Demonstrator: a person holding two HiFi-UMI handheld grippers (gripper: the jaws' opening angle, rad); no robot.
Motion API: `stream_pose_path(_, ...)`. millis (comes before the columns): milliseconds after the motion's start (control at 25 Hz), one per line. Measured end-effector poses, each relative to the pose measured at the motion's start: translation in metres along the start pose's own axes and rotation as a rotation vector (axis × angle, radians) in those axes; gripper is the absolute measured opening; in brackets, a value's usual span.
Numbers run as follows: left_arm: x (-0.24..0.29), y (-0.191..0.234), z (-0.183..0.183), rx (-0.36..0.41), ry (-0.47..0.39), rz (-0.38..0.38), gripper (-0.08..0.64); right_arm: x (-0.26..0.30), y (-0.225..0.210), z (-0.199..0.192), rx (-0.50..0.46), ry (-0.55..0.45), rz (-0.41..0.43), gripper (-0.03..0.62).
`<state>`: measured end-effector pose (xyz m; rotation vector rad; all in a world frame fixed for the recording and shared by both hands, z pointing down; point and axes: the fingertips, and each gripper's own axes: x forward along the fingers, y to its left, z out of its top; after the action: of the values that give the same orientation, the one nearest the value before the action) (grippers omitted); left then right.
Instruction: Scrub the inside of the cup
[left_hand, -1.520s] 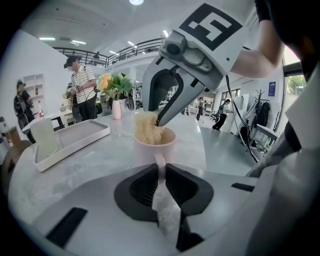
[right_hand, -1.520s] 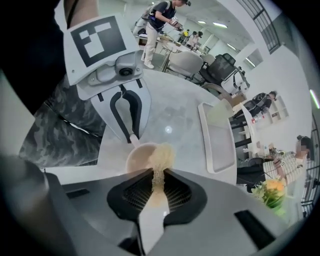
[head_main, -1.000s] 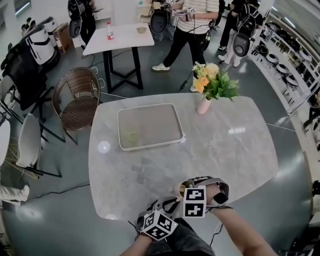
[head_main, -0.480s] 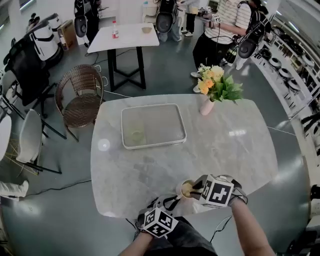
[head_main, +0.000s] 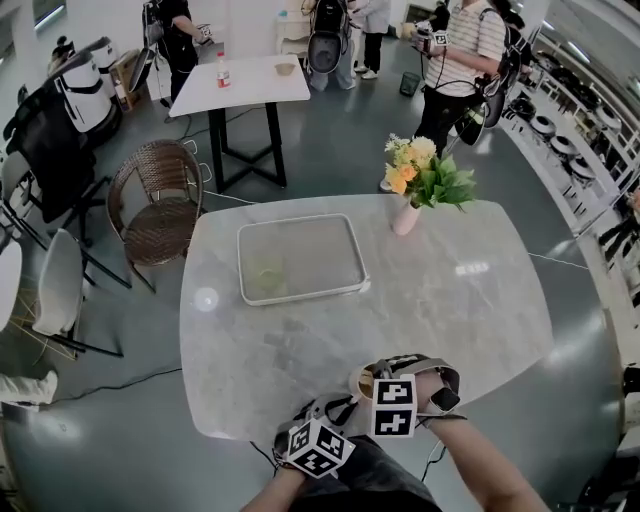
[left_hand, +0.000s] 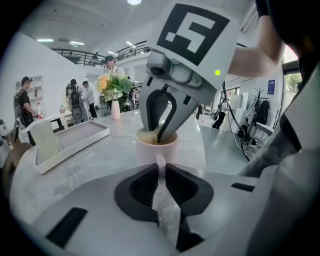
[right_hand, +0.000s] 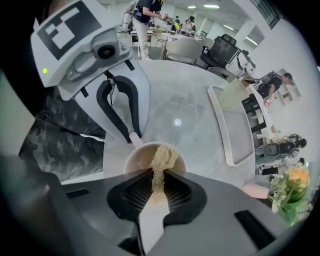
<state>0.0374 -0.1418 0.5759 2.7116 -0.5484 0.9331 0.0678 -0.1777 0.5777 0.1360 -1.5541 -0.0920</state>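
The right hand-held gripper (right_hand: 159, 186) is swinging back over the cup (right_hand: 139, 156) at the table's (head_main: 300, 340) near edge, pinching a tan sponge (right_hand: 163, 157) inside it. The left hand-held gripper (left_hand: 161, 172) is clamping the cup's handle (left_hand: 160, 160). Scrubbing is underway, and the next move probably calls for twisting strokes round the wall.

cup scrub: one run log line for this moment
phase: scrub inside cup | left gripper: shut on cup handle | right gripper: shut on tan sponge, in cup | cup: upright on table
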Motion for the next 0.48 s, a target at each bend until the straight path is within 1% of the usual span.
stream_pose_path(80,0.0,-0.001,0.0,-0.003,0.0,0.006,0.054,0.006,0.002,0.001,0.016,0.002,0.021,0.06)
stream_pose_path(200,0.0,-0.002,-0.001,-0.007,0.001,0.013,0.052,0.009,0.008,0.004,0.085,-0.03,0.111,0.06)
stream_pose_path(360,-0.001,0.001,0.0,-0.006,0.007,0.023,0.052,-0.004,0.012,0.013,0.238,-0.159,0.262,0.06)
stream_pose_path(440,-0.002,0.004,0.0,-0.014,0.006,0.032,0.052,-0.014,0.009,0.013,0.321,-0.233,0.297,0.06)
stream_pose_path(480,-0.003,0.004,0.0,-0.018,0.005,0.034,0.052,-0.019,0.006,0.012,0.362,-0.27,0.298,0.06)
